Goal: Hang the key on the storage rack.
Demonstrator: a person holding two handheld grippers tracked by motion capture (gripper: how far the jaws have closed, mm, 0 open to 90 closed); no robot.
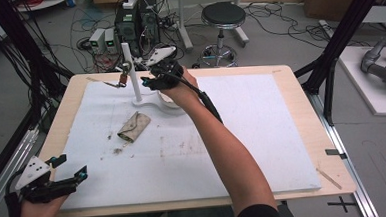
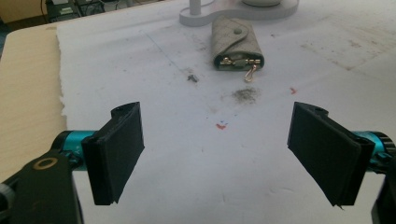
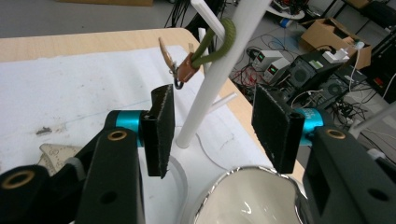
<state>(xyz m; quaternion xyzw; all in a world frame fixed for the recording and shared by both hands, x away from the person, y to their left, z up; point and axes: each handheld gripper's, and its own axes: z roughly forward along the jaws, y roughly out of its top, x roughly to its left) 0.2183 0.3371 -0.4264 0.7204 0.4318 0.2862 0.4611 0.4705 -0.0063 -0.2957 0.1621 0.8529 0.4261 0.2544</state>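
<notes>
The work in hand is the small keyring with an olive-green cord loop and a tan leather tab (image 3: 189, 66), which hangs over a short peg of the slim white upright stand (image 3: 215, 74), in the upper middle of the right gripper view and at the upper left of centre in the high view (image 1: 123, 74). It looks very light and floppy: the cord is soft and will swing or slide along the peg at a touch, while the leather tab and the little metal clip beneath it are the only firm parts. The tab is the better place to pinch, since the cord would squirm between flat pads. The stand itself seems light on its curved white base (image 1: 163, 103), so a sideways tug could tip it.

The right claw (image 3: 212, 123) stands partly open, its black pads either side of the white pole without pressing on it, just below the hanging keyring; nothing is gripped.

The left claw (image 2: 231, 154) is released and wide, empty, low over the stained white foam mat (image 2: 154, 70) on the worktop, at the lower left of the high view (image 1: 66, 167). Ahead of it lies a quilted beige key pouch (image 2: 236, 44) with a snap button and brass hooks, soft and flat, well apart from both claws.
</notes>
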